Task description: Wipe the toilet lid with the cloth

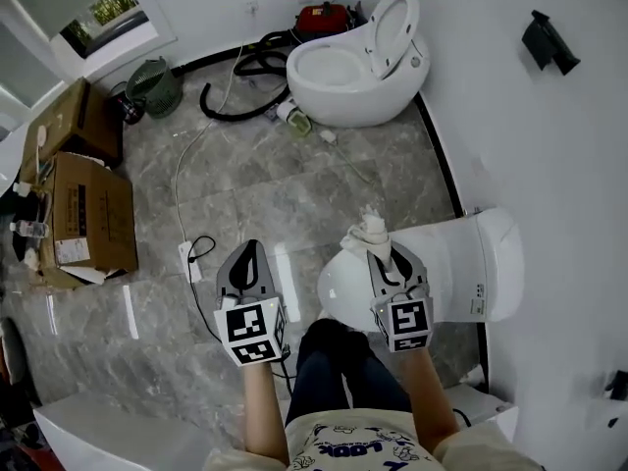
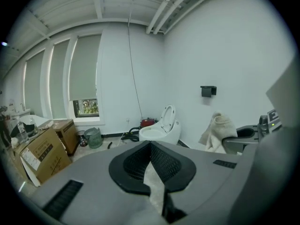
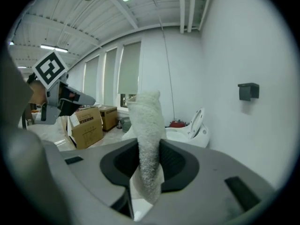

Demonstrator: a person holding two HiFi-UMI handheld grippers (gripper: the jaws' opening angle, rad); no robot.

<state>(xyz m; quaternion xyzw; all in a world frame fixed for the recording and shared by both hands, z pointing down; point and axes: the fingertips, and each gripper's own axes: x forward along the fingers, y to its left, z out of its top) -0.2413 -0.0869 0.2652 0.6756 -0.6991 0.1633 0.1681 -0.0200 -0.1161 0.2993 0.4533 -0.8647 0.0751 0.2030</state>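
In the head view the near white toilet (image 1: 461,263) stands against the right wall with its lid (image 1: 339,290) down. My right gripper (image 1: 379,249) hovers over that toilet, shut on a white cloth (image 1: 368,228) that bunches out beyond its tips. The right gripper view shows the cloth (image 3: 147,139) pinched upright between the jaws. My left gripper (image 1: 251,251) is off to the left over the floor, shut with nothing in it. The left gripper view shows its jaws meeting at the tips (image 2: 151,148), with the cloth (image 2: 217,131) off to the right.
A second white toilet (image 1: 343,67) with a raised seat stands at the back, beside a black hose (image 1: 240,78) and a red vacuum (image 1: 324,18). Cardboard boxes (image 1: 88,214) and a green bin (image 1: 152,86) line the left. A power strip (image 1: 186,258) and cable lie on the floor.
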